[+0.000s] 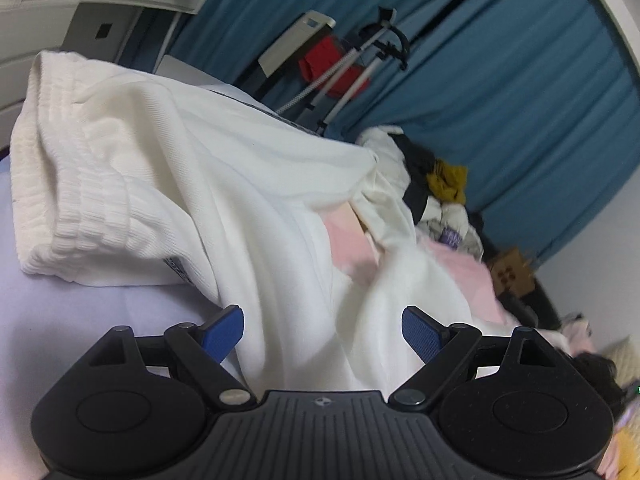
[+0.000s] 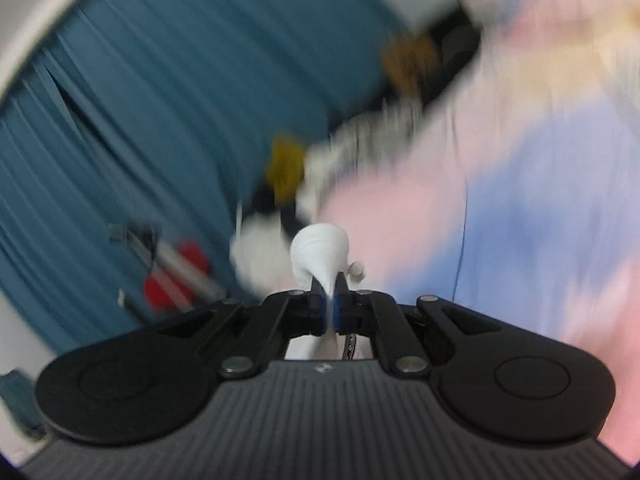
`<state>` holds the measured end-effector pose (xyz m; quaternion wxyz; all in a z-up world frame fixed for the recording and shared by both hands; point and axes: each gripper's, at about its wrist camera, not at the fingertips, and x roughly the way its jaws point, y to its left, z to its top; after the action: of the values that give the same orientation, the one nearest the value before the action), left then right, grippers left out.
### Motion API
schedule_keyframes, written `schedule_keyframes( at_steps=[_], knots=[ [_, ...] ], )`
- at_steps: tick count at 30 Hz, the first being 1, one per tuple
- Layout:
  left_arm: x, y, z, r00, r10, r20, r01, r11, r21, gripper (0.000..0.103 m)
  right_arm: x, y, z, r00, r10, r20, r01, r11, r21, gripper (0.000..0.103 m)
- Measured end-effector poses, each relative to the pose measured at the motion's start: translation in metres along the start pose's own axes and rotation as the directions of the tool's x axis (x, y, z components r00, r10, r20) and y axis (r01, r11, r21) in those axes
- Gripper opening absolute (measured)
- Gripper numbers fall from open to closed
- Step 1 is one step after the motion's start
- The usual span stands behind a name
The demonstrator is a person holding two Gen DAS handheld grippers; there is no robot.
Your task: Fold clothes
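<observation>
A white knit garment point(image 1: 192, 184) with a ribbed cuff lies crumpled across the pastel pink and lilac bed sheet point(image 1: 72, 300) in the left wrist view. My left gripper point(image 1: 322, 334) stands open over it, with a fold of the white cloth between the blue pads point(image 1: 422, 334) but not pinched. In the blurred right wrist view my right gripper point(image 2: 329, 300) is shut on a bunched bit of the white garment point(image 2: 320, 250), which bulges out past the fingertips above the sheet point(image 2: 540, 208).
A heap of other clothes point(image 1: 436, 184), white, black and mustard, lies further along the bed. Behind it hang blue curtains point(image 1: 520, 80), with a garment steamer stand point(image 1: 360, 68) and something red. A white shelf unit point(image 1: 80, 8) is at the upper left.
</observation>
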<state>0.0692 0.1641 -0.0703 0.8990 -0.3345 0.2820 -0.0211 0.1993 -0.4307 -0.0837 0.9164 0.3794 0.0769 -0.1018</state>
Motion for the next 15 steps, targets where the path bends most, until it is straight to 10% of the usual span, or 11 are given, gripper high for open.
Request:
schedule_keyframes(
  at_steps=[5,10,15],
  knots=[
    [-0.016,0.034,0.011,1.000,-0.026,-0.011,0.023,0.971,-0.237,0.088,-0.009,-0.043,0.036,0.959,-0.194,0.208,0.202,0.979,-0.017,0.006],
    [-0.031,0.076,0.011,0.999,0.003,-0.031,-0.018,0.888,-0.459,0.091,0.016,-0.127,0.029,0.889,-0.456,0.049,0.448,0.887,0.114,0.006],
    [-0.025,0.096,0.008,0.997,0.080,0.002,-0.067,0.841,-0.537,0.091,0.024,-0.142,0.022,0.882,-0.471,-0.005,0.465,0.869,0.168,0.006]
  ],
)
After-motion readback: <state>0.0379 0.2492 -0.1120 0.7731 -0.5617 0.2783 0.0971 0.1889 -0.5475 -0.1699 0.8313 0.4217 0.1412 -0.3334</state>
